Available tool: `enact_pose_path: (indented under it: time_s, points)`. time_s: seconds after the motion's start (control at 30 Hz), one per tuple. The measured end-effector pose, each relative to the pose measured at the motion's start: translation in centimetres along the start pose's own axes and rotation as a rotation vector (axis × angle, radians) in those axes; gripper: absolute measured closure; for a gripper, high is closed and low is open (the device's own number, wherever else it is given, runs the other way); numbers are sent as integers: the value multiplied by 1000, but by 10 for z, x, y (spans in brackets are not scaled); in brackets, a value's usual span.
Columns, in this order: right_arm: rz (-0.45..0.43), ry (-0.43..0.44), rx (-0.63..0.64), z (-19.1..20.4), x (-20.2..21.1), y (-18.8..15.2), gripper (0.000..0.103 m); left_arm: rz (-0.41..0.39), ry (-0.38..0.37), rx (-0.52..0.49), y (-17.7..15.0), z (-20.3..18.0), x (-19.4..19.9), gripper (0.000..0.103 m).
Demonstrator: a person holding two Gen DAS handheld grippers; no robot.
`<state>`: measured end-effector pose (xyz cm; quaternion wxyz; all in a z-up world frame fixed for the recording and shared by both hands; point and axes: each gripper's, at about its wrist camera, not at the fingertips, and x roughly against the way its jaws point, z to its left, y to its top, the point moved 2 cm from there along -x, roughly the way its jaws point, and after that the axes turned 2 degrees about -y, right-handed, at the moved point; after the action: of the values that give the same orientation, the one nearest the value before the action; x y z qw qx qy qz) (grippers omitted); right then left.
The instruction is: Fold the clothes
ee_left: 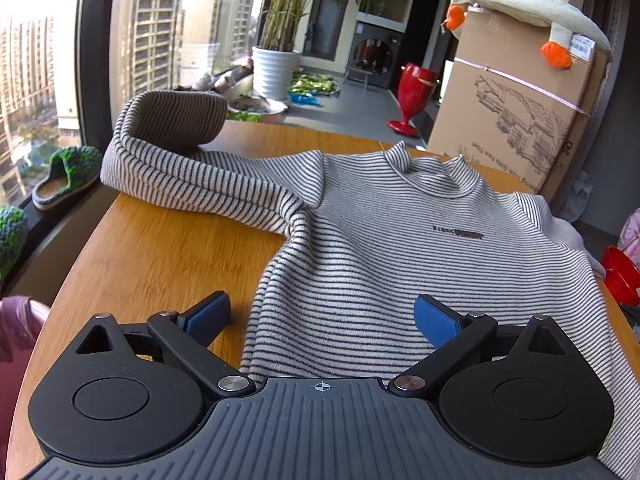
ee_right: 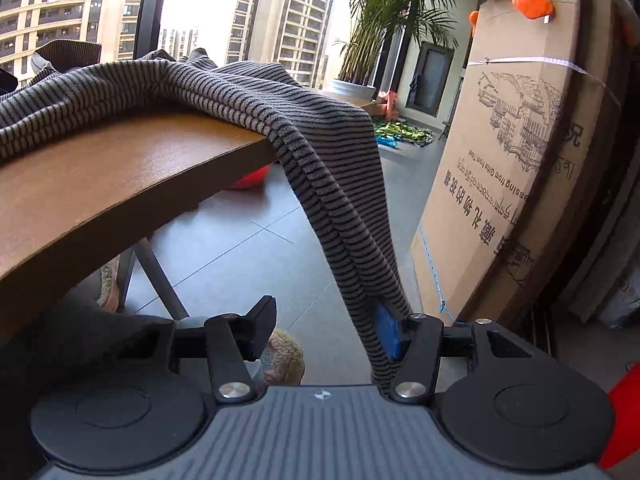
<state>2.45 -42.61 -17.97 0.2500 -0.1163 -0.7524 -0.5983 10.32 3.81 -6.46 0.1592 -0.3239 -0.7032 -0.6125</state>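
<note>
A grey-and-black striped sweater [ee_left: 400, 248] lies face up on the wooden table [ee_left: 160, 248], collar at the far side. Its left sleeve [ee_left: 180, 160] stretches left and curls up at the cuff. My left gripper [ee_left: 320, 320] is open, hovering over the sweater's lower left hem, jaws wide apart. In the right wrist view the other sleeve [ee_right: 340, 200] hangs off the table edge [ee_right: 120, 208] toward the floor. My right gripper [ee_right: 326, 328] is open below table level; the hanging sleeve rests against its right blue pad [ee_right: 390, 336].
A large cardboard box [ee_left: 516, 120] stands right of the table, also in the right wrist view [ee_right: 512, 184], with a plush toy [ee_left: 532, 4] on top. A potted plant [ee_left: 276, 68], a red vase [ee_left: 414, 96] and a red bowl [ee_left: 622, 276] are around. Slippers [ee_left: 64, 180] sit on the windowsill.
</note>
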Motion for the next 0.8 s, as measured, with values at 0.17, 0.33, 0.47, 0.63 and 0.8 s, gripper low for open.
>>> enact_pose_path:
  time_s: [0.17,0.33,0.47,0.63,0.8]
  points:
    - [-43,-49,48,6,-29,20,75,9,17,-18,0,-2,-1,2]
    - [-45,-105,72,-16,-6,49,96,-1,1,2,0,2,1,2]
    - [-147,-120,-43,-39,50,106,96,-5,-1,8,0,3,2,2]
    - [-265,-28,-120,3,88,188,96,-20,6,41,0,8,5,2]
    - [-225,28,-109,66,65,228,96,-40,34,64,-5,11,15,2]
